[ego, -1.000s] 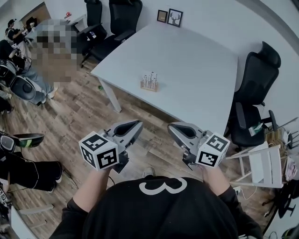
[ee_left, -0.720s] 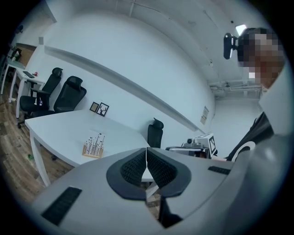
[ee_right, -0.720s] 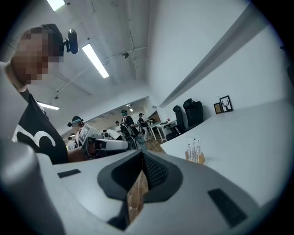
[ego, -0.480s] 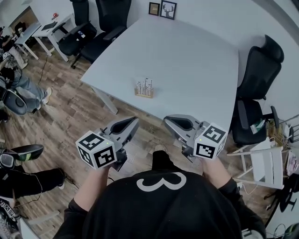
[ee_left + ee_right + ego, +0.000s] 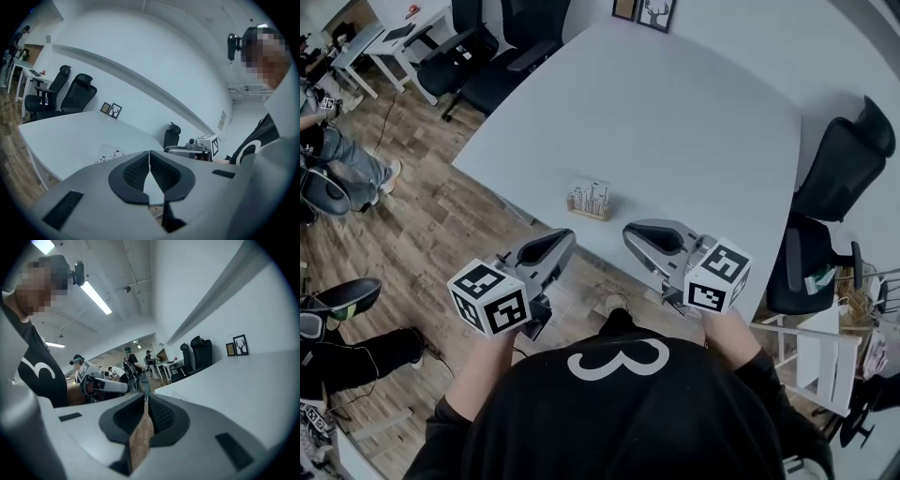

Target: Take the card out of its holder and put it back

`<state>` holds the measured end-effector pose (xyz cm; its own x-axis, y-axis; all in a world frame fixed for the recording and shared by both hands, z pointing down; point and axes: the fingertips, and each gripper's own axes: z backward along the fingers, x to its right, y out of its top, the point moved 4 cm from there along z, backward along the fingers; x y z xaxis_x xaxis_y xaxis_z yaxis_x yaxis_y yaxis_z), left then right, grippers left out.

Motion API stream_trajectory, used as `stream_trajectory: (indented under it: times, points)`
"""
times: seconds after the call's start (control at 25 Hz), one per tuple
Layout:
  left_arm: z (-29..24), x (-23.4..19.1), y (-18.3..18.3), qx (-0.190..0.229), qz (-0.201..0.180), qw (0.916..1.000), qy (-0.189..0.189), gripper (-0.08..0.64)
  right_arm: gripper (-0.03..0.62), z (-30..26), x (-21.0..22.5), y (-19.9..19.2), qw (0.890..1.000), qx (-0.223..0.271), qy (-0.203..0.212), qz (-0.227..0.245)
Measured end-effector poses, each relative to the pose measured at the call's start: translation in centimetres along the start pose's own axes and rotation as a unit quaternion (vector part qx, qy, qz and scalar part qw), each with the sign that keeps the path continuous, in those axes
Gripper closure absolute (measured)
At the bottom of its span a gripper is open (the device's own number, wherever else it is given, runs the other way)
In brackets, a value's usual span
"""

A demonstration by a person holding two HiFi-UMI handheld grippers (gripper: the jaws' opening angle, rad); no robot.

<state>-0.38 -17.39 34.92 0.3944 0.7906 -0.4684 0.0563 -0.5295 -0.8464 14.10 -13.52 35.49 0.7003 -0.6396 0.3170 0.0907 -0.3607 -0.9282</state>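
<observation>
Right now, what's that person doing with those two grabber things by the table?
A person stands at the white table with a gripper in each hand, both empty. The left gripper is shut; the right gripper has jaws just starting to open. The card sits in its holder near the table's edge, untouched, ahead of both grippers.
</observation>
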Motion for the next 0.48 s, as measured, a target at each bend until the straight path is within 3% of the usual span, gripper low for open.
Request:
stream_trajectory:
  times: [0.36, 0.48]
  points:
    - [-2.5, -3.7, 0.1, -0.021, 0.012, 0.9994, 0.024, 0.545, 0.496, -3.8, 5.8, -1.2, 0.999, -0.041, 0.004, 0.033]
    - [-3.0, -4.7, -0.2, -0.025, 0.022, 0.9990, 0.030, 0.545, 0.488, -4.9, 7.7, -1.9, 0.999, -0.044, -0.002, 0.021]
